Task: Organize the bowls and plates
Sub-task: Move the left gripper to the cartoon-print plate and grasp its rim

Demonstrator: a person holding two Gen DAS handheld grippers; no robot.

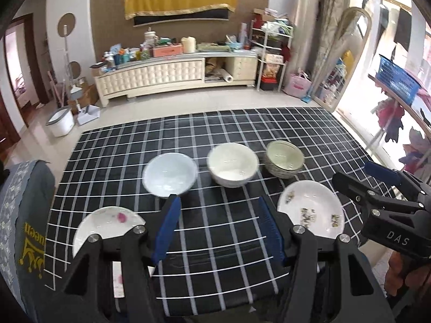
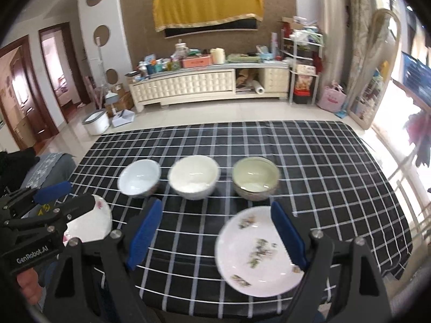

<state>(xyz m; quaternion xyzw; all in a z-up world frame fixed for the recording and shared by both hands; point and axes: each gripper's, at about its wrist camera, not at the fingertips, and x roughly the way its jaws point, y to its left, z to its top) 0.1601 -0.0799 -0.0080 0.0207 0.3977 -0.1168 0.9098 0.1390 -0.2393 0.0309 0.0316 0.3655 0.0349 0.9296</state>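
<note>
While both of my grippers hang above the near edge of the bench, nothing is in hand. My left gripper stands about half open over bare checked cloth, with no dish between its blue pads; my right gripper is spread wide, and though the flowered plate shows between its fingers in the right wrist view, the plate lies flat on the cloth below and the pads do not press on it.

Three bowls sit in a row across the middle of the bench: the pale blue bowl on the left, the white bowl in the centre, the greenish bowl on the right, each apart from its neighbour. The pink-flower plate lies near the left front corner, partly hidden under my left gripper's frame; the flowered plate lies at the right front.

My worry is the plates. They are shallow, glazed and flat on a slick cloth, so a pad coming down on the rim could skate it toward the near edge instead of lifting it. A pinch on one rim alone could let the plate tilt and slip out. The pictures are smeared, so I judge my aim poorly. The bowls stand close enough that a wide jaw reaching for one could knock the next.
</note>
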